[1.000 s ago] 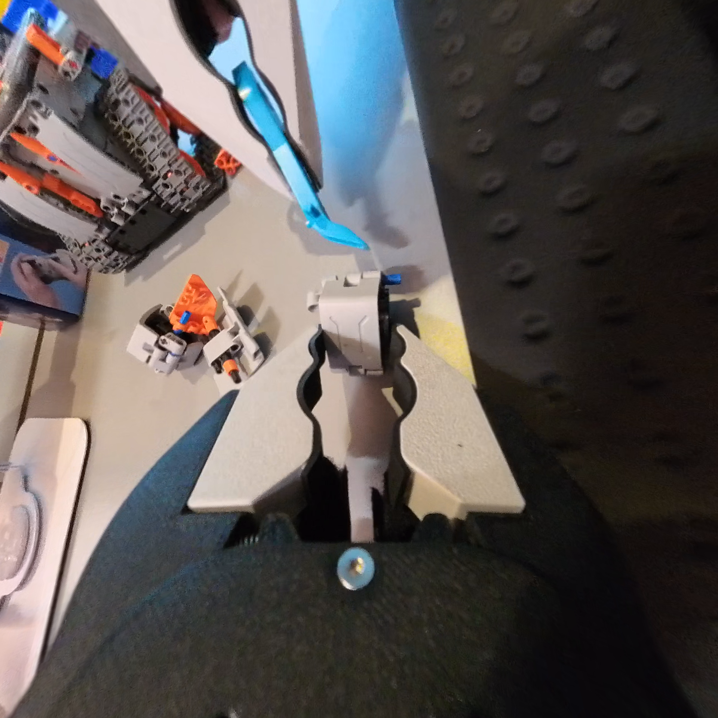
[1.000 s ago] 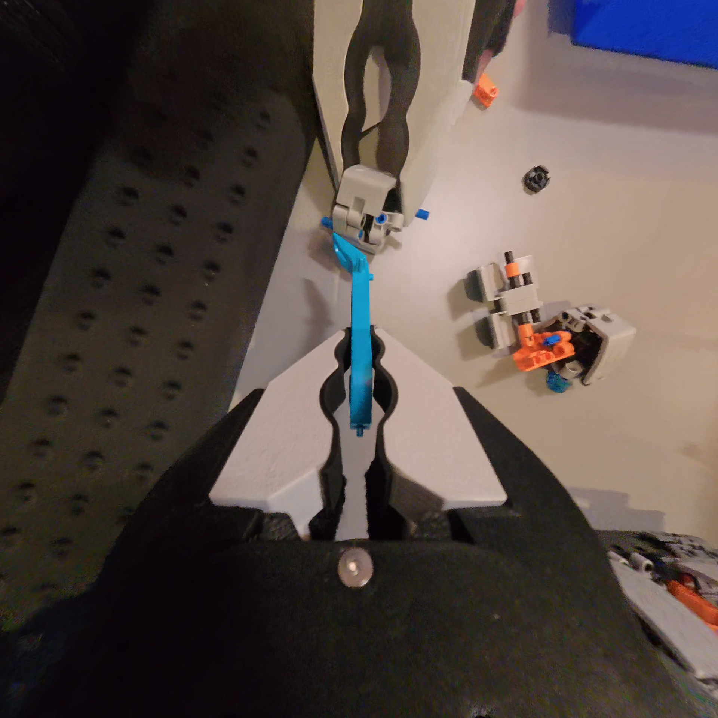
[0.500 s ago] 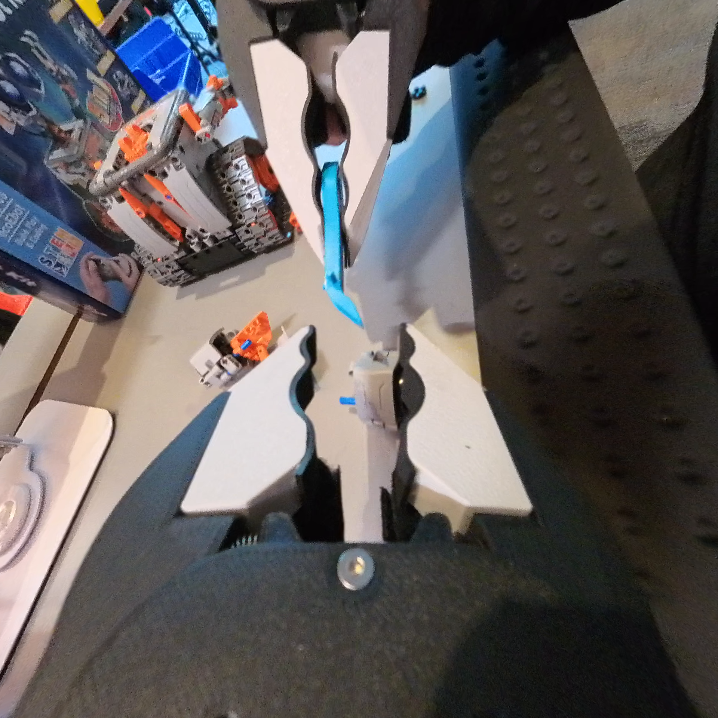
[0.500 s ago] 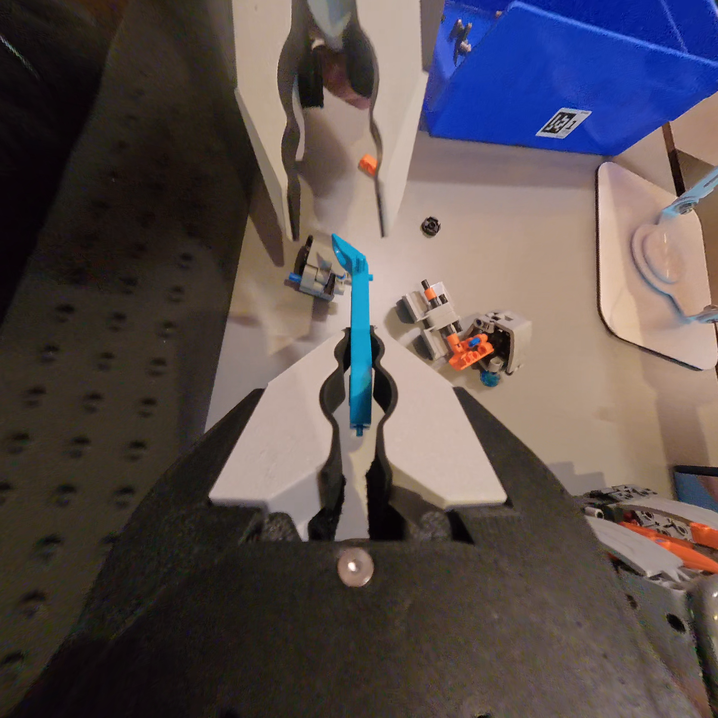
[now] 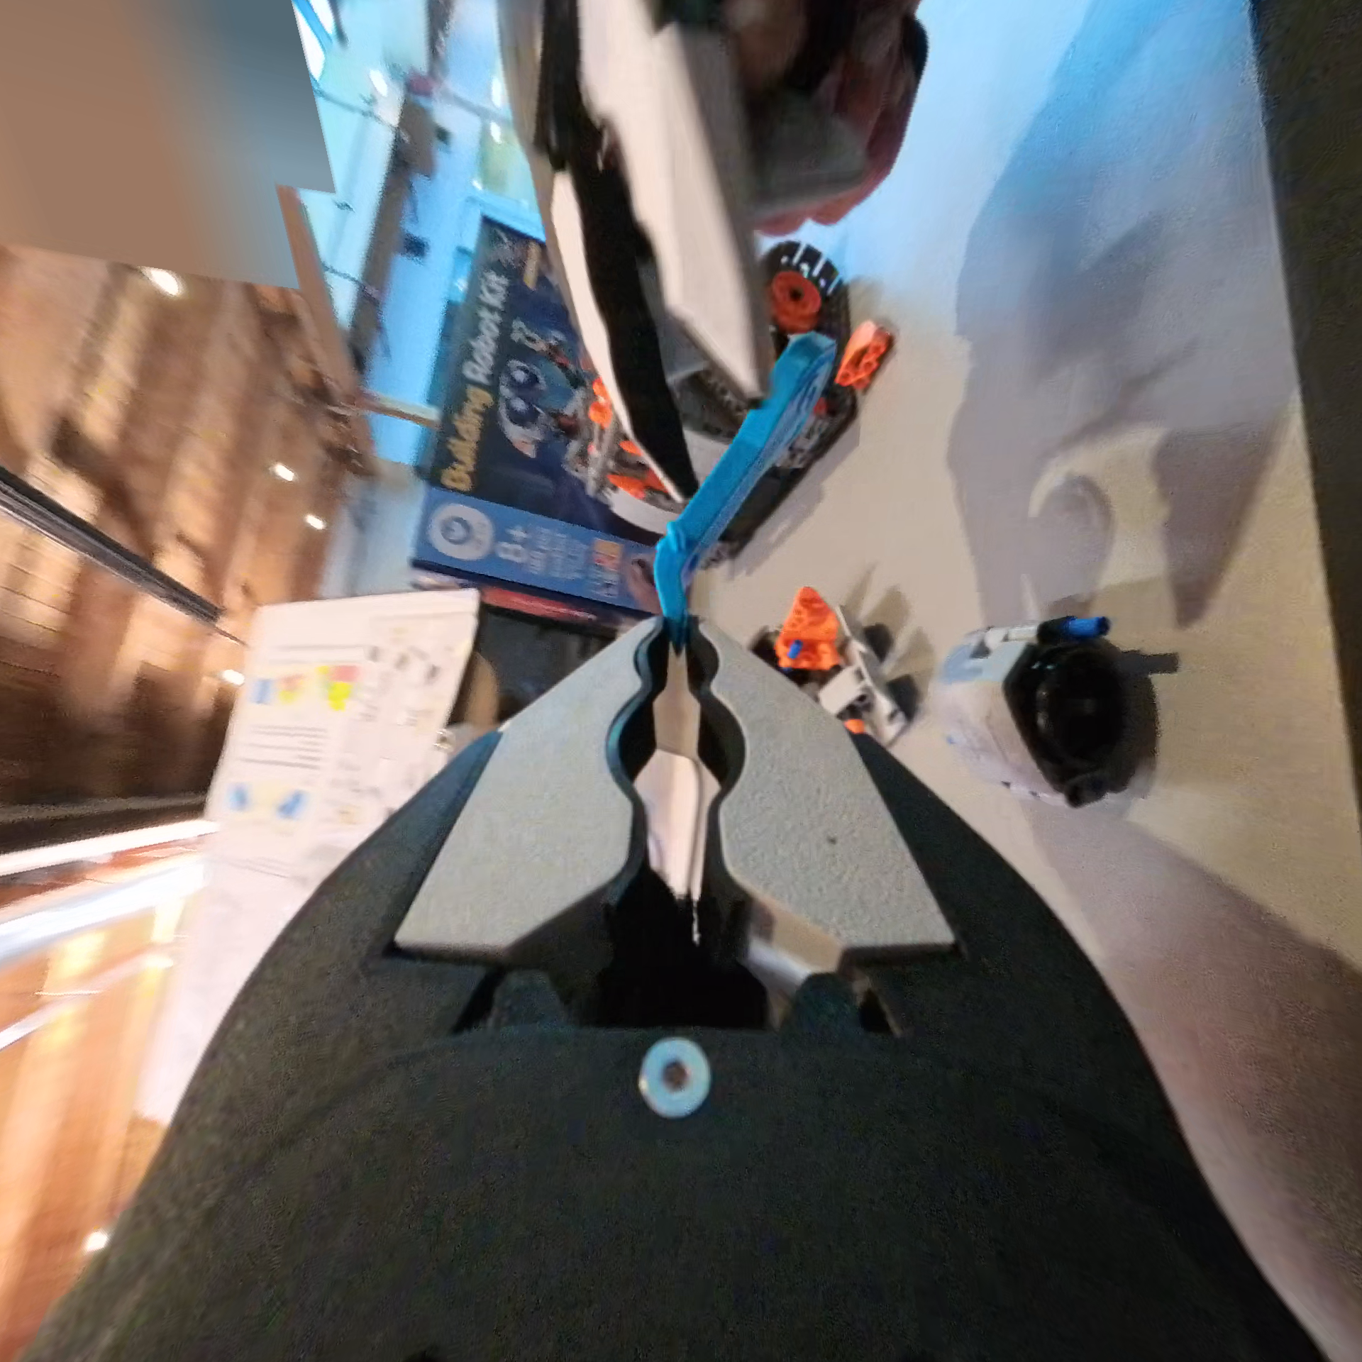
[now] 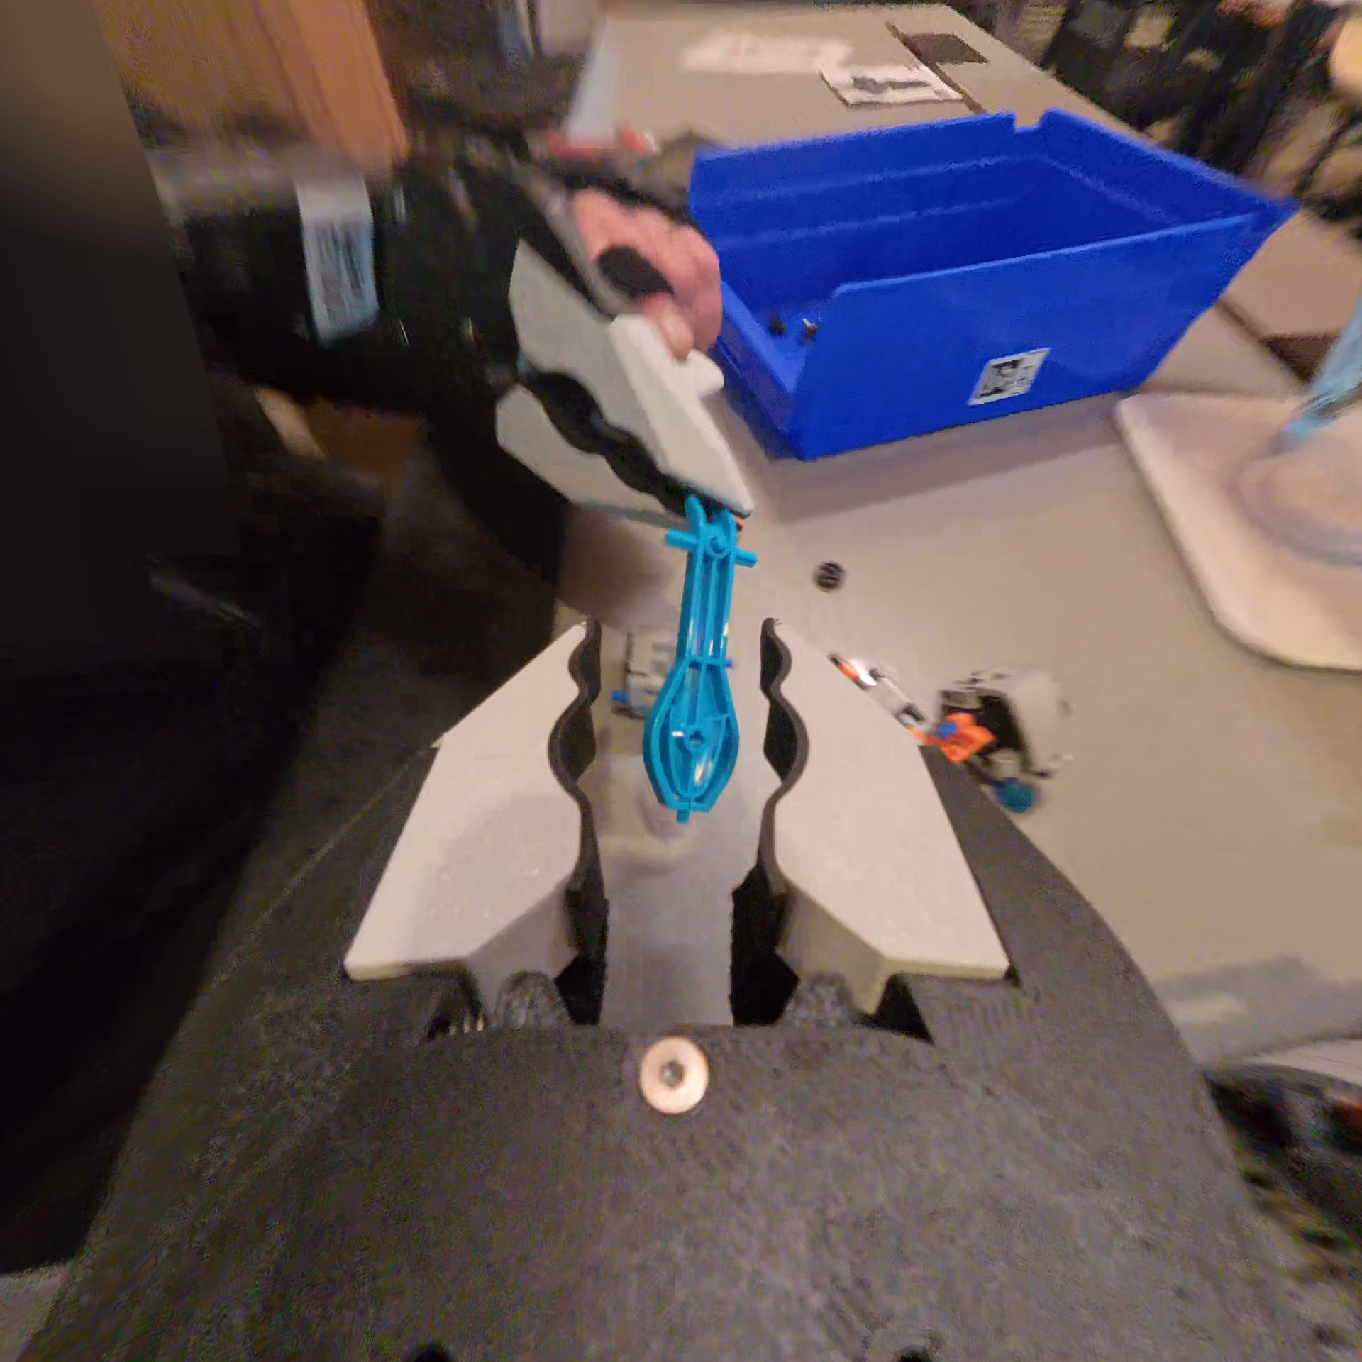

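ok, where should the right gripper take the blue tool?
Probably the wide oval end of the blue tool: it hangs free between the fingers of the open right gripper, while the left gripper pinches the other end. Close from both sides, on its edges.

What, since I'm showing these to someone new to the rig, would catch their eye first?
The bright blue plastic tool stands out: the left gripper is shut on its narrow end, and its wide end hangs between the spread fingers of the open right gripper. Behind it a large blue bin sits on the grey table, with a small grey-and-orange brick assembly lying nearer.
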A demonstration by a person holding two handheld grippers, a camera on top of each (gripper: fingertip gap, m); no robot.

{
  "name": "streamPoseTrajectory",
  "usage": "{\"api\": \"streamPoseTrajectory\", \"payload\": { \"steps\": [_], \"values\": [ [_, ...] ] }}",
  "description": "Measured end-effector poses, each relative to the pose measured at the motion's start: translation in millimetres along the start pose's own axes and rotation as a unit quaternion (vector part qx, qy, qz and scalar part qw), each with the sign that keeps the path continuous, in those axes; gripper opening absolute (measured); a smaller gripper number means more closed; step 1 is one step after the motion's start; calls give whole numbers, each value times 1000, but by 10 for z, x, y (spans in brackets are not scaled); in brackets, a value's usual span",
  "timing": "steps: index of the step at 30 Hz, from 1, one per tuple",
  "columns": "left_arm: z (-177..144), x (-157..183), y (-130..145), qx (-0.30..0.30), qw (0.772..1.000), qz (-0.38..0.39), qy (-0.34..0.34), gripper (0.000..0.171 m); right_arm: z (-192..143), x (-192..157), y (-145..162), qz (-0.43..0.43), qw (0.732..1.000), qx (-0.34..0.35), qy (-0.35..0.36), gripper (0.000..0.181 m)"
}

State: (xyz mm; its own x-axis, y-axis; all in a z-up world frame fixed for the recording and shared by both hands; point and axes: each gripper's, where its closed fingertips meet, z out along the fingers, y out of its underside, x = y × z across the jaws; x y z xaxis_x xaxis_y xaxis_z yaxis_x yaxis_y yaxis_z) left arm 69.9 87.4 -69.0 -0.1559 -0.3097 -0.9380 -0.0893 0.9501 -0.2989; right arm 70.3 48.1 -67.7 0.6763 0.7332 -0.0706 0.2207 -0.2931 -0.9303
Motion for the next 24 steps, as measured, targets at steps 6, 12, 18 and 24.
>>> {"api": "streamPoseTrajectory", "payload": {
  "steps": [6, 12, 18, 24],
  "values": [
    [-25, -121, -175, 24, 995, 86, -48, 1, 13, -41, -14, 62, 995, 33, -65, 33],
    [-43, -135, -278, 52, 990, 115, -68, 2, 45, -233, -68, 79, 986, 59, -136, 13],
    [-68, -201, -337, 66, 985, 131, -91, 2, -42, -277, -186, 129, 965, 119, -197, 14],
    [-97, -206, -390, 81, 981, 142, -100, 2, -37, -283, -172, 118, 965, 122, -198, 11]
  ]
}}
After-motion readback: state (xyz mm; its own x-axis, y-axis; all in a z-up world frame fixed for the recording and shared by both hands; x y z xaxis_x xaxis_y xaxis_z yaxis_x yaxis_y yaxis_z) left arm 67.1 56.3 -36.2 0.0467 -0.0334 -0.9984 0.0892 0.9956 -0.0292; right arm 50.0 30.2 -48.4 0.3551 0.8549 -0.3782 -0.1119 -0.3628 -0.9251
